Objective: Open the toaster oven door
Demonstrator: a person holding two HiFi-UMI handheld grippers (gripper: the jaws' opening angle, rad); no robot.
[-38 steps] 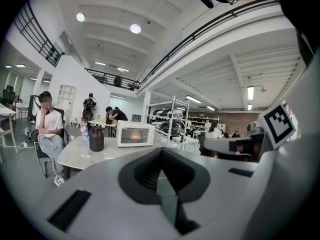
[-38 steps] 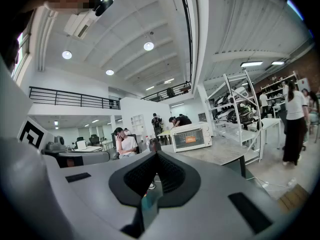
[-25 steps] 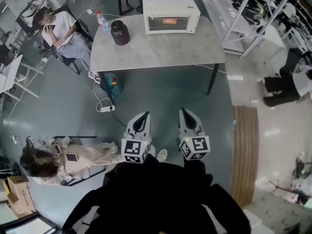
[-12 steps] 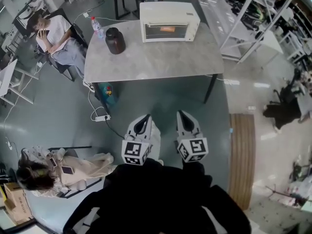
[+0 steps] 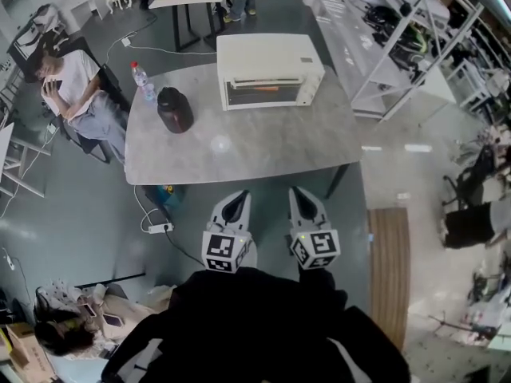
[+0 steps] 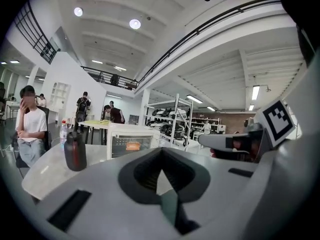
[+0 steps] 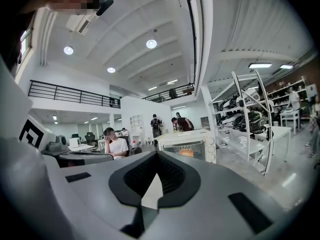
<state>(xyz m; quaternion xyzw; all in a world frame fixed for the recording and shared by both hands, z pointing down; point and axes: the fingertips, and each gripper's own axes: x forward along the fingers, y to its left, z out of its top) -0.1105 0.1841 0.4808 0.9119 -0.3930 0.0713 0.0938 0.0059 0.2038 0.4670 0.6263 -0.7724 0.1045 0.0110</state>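
Note:
The white toaster oven point(image 5: 267, 70) stands at the far side of a grey marble table point(image 5: 239, 146), its glass door shut and facing me. It also shows in the left gripper view as the toaster oven point(image 6: 131, 142) and in the right gripper view as the toaster oven point(image 7: 187, 146). My left gripper point(image 5: 232, 206) and right gripper point(image 5: 305, 202) hang side by side short of the table's near edge, well away from the oven. Both are shut and hold nothing: left gripper point(image 6: 161, 154), right gripper point(image 7: 156, 156).
A dark jar point(image 5: 173, 109) and a water bottle point(image 5: 142, 82) stand on the table's left part. A person sits on a chair point(image 5: 68, 86) left of the table. Metal shelving point(image 5: 399, 30) lines the right. A power strip point(image 5: 160, 227) and cable lie on the floor.
The table and oven have drawn closer and lower in the head view as I walk toward them. Both grippers keep the same pose, shut.

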